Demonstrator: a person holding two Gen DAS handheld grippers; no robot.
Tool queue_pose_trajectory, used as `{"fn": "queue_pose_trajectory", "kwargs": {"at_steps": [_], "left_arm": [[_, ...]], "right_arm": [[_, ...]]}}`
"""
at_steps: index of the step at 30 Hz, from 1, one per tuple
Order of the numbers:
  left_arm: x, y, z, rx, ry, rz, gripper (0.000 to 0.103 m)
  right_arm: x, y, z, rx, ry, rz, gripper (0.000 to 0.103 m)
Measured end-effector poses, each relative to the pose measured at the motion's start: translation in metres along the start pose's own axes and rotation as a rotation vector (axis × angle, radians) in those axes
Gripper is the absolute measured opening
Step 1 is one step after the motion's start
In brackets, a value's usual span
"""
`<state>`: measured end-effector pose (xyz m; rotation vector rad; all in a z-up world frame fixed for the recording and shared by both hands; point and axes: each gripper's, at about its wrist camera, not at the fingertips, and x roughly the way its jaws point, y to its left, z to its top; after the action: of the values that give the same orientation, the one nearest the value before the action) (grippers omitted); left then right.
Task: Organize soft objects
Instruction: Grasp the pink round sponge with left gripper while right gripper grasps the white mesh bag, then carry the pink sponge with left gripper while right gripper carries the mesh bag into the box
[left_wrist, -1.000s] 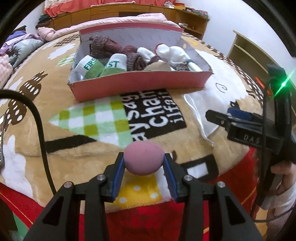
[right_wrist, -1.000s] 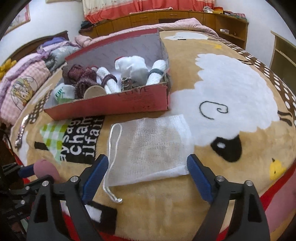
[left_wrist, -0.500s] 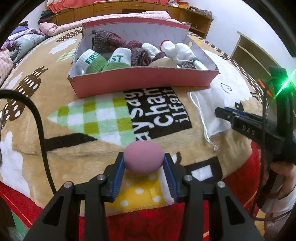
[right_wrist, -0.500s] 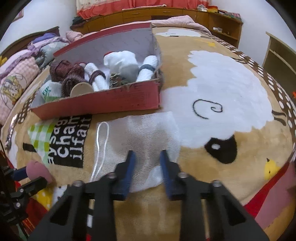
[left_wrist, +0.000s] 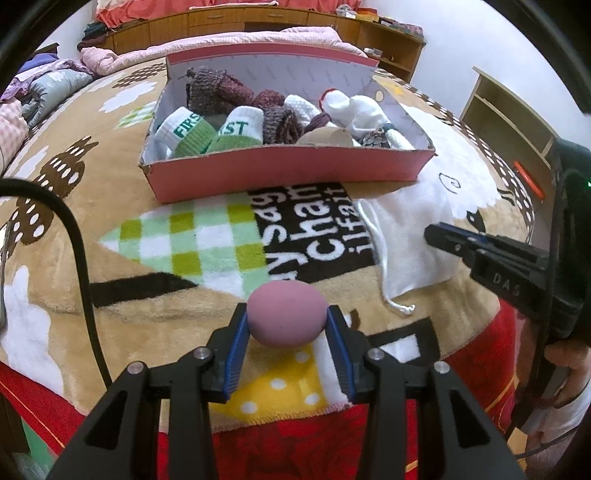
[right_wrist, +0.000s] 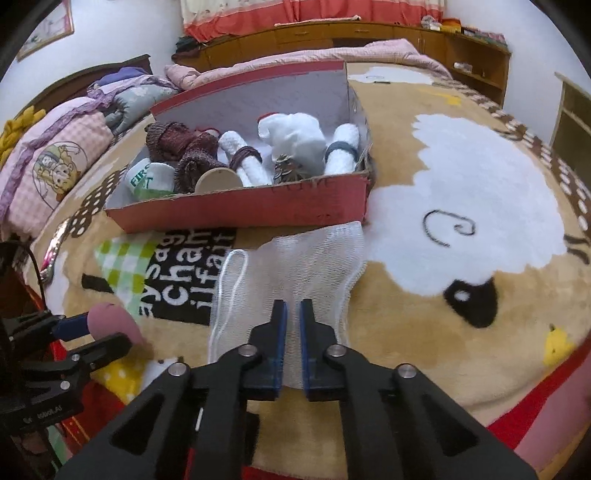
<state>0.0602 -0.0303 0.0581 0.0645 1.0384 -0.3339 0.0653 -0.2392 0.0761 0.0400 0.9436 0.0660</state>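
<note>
The left gripper squeezes a smooth pink egg-shaped sponge. The right gripper pinches a thin white mesh bag. The red cardboard box holds rolled socks.

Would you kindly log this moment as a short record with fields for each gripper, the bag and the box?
left gripper: shut on pink sponge ball, held above the blanket
right gripper: jaws have just been closing, now pinching the near edge of the white mesh bag
bag: lies flat, drawstring loose
red box: open, holds rolled socks
</note>
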Motion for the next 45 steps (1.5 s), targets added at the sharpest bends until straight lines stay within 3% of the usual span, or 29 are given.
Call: {"fn": "queue_pose_trajectory", "kwargs": {"at_steps": [2,5,9,18,21,25,26,28,33,45], "left_arm": [[0.0,0.001,0.0,-0.003,0.001,0.0,0.043],[0.001,0.004,0.0,-0.008,0.001,0.002,0.043],[0.002,0.007,0.0,-0.017,0.001,0.001,0.043],[0.004,0.016,0.001,-0.035,-0.002,0.016,0.043],[0.004,0.018,0.002,-0.036,-0.004,0.015,0.043],[0.004,0.018,0.003,-0.036,-0.005,0.014,0.043],[0.004,0.018,0.003,-0.035,-0.005,0.013,0.043],[0.004,0.017,0.005,-0.034,-0.007,0.012,0.043],[0.003,0.015,0.01,-0.027,-0.014,0.012,0.043],[-0.012,0.007,0.04,0.002,-0.077,0.025,0.043]], "right_arm": [[0.003,0.001,0.0,0.004,0.013,0.028,0.045],[0.007,0.008,-0.002,-0.001,0.02,0.062,0.076],[0.01,0.021,-0.003,-0.048,0.004,0.054,0.087],[0.033,0.04,-0.009,-0.153,0.017,-0.118,0.088],[0.034,0.04,-0.007,-0.146,0.031,-0.124,0.074],[0.026,0.022,-0.002,-0.05,0.017,-0.122,0.025],[0.025,0.018,-0.001,-0.035,0.016,-0.123,0.016],[0.023,0.007,0.001,-0.006,0.015,-0.118,0.007],[0.014,-0.008,0.004,0.037,-0.003,-0.082,0.004],[-0.021,0.009,0.022,-0.013,-0.09,-0.05,0.004]]}}
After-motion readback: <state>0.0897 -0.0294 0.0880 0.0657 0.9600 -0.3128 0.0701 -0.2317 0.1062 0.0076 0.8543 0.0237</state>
